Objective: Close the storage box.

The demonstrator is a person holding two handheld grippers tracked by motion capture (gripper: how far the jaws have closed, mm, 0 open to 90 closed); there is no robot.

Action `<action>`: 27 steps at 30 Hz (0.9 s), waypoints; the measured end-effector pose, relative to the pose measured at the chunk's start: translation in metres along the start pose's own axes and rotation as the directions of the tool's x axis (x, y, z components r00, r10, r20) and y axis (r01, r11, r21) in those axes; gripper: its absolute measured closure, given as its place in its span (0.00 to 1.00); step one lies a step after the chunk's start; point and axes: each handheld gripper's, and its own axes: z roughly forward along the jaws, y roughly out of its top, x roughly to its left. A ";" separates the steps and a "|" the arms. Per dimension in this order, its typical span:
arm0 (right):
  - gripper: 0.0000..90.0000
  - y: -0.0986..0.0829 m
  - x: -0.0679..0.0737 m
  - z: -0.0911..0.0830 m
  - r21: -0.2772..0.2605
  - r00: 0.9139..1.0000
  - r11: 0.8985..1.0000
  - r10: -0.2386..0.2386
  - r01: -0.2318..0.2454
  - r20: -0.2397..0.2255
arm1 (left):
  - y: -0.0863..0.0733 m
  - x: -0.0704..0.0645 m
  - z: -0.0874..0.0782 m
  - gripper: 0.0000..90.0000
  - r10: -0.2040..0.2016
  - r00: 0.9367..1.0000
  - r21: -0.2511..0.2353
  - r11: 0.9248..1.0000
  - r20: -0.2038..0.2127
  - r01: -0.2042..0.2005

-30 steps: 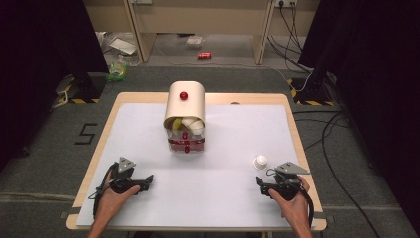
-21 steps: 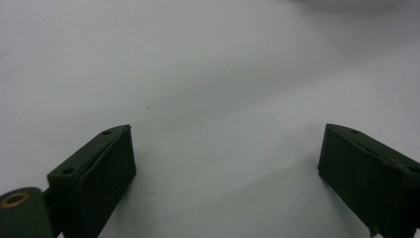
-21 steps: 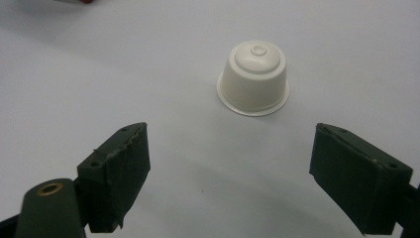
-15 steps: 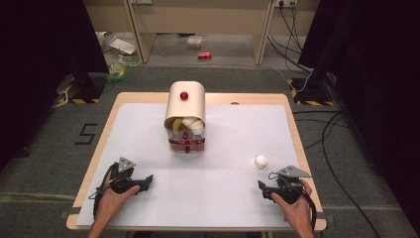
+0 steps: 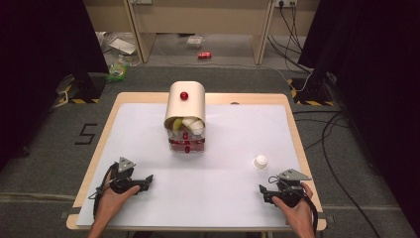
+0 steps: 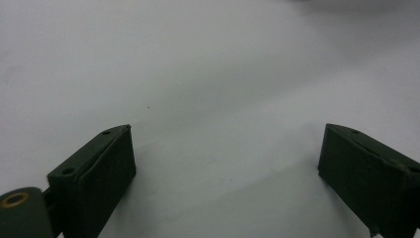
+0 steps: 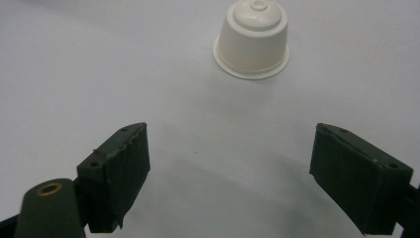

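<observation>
Nearest the person, both hands rest low on the white tabletop [image 5: 148, 134]. The left gripper [image 5: 146, 179] sits at the near left, its jaws spread wide with nothing between them but bare surface. The right gripper [image 5: 262, 191] sits at the near right, its jaws equally wide apart and holding nothing. Just beyond the right gripper, apart from it, a small white capsule [image 7: 251, 40] stands upside down on its rim. Farther back, at the middle of the tabletop, a cream dome-lidded container [image 5: 185, 103] with a red knob lies open toward the person, white and yellow-green items showing inside.
</observation>
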 end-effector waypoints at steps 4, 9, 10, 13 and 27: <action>0.18 -0.003 -0.001 -0.001 0.008 1.000 1.000 0.004 -0.004 0.000 | 0.000 0.000 0.000 0.07 0.000 1.000 0.000 1.000 0.000 0.000; 0.18 -0.006 -0.004 -0.001 0.014 1.000 1.000 0.006 -0.006 0.001 | 0.000 0.000 0.000 0.07 0.000 1.000 0.000 1.000 0.000 0.000; 0.18 -0.007 -0.004 -0.001 0.019 1.000 1.000 0.008 -0.008 0.004 | 0.000 0.000 0.000 0.07 0.000 1.000 0.000 1.000 0.000 0.000; 0.18 -0.009 -0.005 -0.001 0.023 1.000 1.000 -0.001 0.001 0.012 | 0.000 0.000 0.000 0.07 0.000 1.000 0.000 1.000 0.000 0.000; 0.17 -0.017 -0.006 0.000 0.000 1.000 1.000 -0.026 0.026 0.009 | 0.000 0.000 0.000 0.07 0.000 1.000 0.000 1.000 -0.001 0.000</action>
